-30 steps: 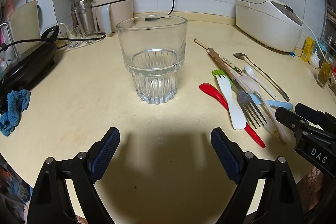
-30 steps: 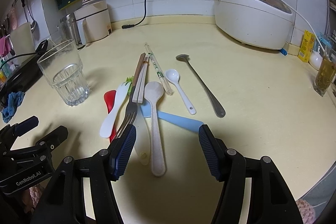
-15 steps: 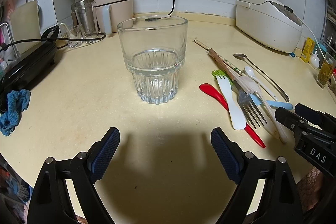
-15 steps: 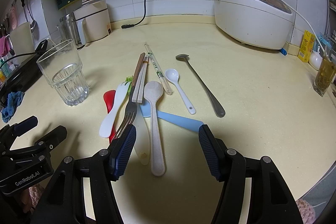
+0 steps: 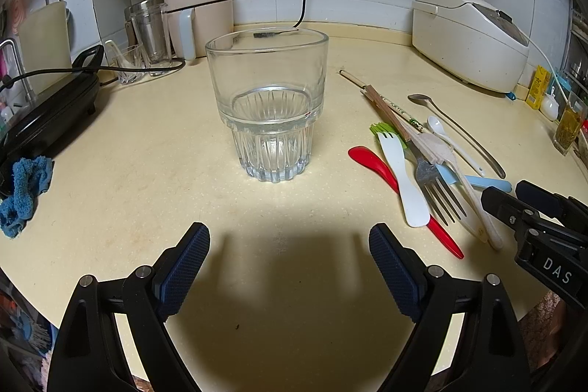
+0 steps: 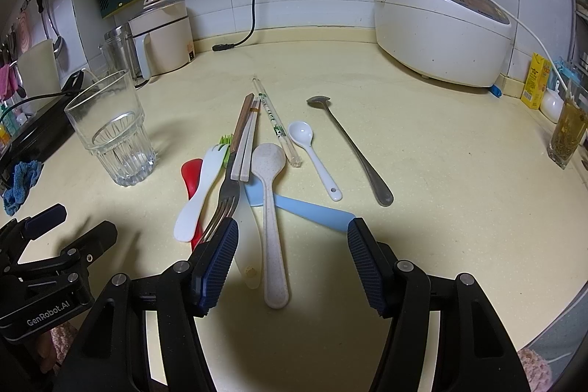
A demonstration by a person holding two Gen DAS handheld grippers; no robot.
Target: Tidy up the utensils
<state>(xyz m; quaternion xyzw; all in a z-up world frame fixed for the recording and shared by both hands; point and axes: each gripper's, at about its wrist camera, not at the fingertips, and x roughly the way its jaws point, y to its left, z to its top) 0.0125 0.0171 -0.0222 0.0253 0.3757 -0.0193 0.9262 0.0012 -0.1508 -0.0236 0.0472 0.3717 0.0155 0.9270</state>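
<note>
Through the left wrist camera I see my left gripper (image 5: pixel 288 259) with its jaws spread and nothing between them, above bare cream countertop (image 5: pixel 128 171). Straight ahead of the fingertips, a little way off, stands an empty ribbed glass tumbler (image 5: pixel 270 109), upright. Ahead and to the right of the claw lies the heap of utensils: a red spoon (image 5: pixel 371 160), a white plastic fork (image 5: pixel 402 182) lying across it, a metal fork (image 5: pixel 435 186) with tines toward me, and wooden chopsticks (image 5: pixel 386 111) running away toward the wall. My right gripper (image 5: pixel 533 219) shows at the right edge, just beside the near end of that heap. Far right, against the wall, sits a white rice cooker (image 5: pixel 470 39); far left lies a blue cloth (image 5: pixel 25 182).

Through the right wrist camera my right gripper (image 6: pixel 292 259) also stands open, gripping nothing. The handle of a speckled beige spoon (image 6: pixel 272 208) reaches in between the fingertips without touching either pad, as far as I can tell. The metal fork's (image 6: pixel 224 197) tines end right at the left finger, and a light blue spatula (image 6: pixel 312 208) ends just at the right finger. Further ahead lie a small white spoon (image 6: pixel 312 153) and a long steel spoon (image 6: pixel 352 149), apart from the pile. The tumbler (image 6: pixel 114 131) stands ahead to the left.
</note>
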